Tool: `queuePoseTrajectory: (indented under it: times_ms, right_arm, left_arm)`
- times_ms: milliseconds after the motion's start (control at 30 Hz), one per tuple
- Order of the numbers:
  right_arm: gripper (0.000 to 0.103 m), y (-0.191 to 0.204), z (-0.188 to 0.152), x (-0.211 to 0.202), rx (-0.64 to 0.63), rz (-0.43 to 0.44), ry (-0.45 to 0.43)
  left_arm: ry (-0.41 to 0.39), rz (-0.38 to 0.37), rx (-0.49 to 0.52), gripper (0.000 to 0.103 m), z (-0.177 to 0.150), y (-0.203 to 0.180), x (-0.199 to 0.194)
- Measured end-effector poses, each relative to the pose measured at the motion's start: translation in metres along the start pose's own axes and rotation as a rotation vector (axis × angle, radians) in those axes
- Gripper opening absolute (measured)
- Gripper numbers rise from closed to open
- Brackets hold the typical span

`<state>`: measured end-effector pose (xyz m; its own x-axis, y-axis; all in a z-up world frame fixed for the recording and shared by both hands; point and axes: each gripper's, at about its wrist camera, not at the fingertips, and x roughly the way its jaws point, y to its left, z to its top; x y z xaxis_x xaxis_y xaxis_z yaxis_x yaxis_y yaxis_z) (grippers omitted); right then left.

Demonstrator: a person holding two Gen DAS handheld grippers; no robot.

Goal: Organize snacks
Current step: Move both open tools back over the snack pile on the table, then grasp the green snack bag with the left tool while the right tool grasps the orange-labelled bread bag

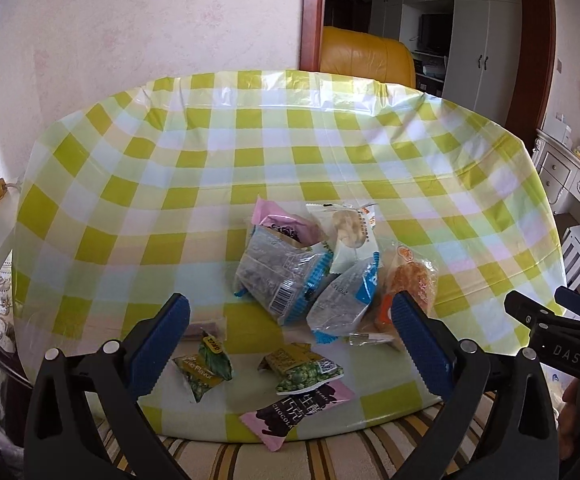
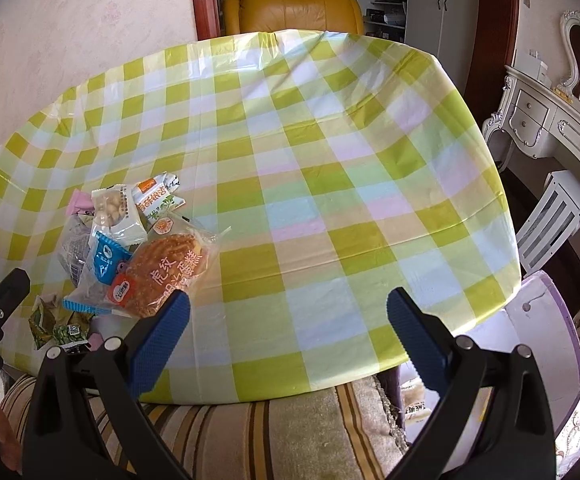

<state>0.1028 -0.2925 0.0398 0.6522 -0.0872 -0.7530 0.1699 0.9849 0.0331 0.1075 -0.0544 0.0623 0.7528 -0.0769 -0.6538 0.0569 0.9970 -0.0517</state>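
Observation:
A pile of snack packets (image 1: 310,264) lies on the checked tablecloth (image 1: 210,160): clear packets with blue edges (image 1: 278,276), a pink packet (image 1: 278,224), a white biscuit packet (image 1: 350,232) and an orange cake packet (image 1: 414,280). Nearer the front edge lie two green pea packets (image 1: 206,372) (image 1: 306,368) and a pink chocolate packet (image 1: 298,408). My left gripper (image 1: 290,320) is open and empty, just above the near packets. My right gripper (image 2: 288,320) is open and empty over bare cloth, to the right of the pile (image 2: 130,248). The orange cake packet (image 2: 166,272) lies by its left finger.
A yellow leather chair (image 2: 294,10) stands behind the table. A white dresser (image 2: 550,128) and a white stool (image 2: 554,216) are to the right. A striped cushion (image 2: 250,436) lies below the table's near edge. The wall (image 1: 130,40) is at the back left.

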Motion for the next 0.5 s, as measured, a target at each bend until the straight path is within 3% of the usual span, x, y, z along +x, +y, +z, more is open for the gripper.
queuePoseTrajectory:
  times_ms: [233, 500]
  right_arm:
    - [0.099, 0.016, -0.004, 0.005, -0.043, 0.037, 0.001]
    - [0.099, 0.035, -0.005, 0.011, -0.085, 0.113, 0.028]
  left_arm:
    - [0.028, 0.063, -0.087, 0.097, -0.009, 0.045, -0.003]
    - [0.131, 0.022, -0.151, 0.084, -0.024, 0.07, 0.004]
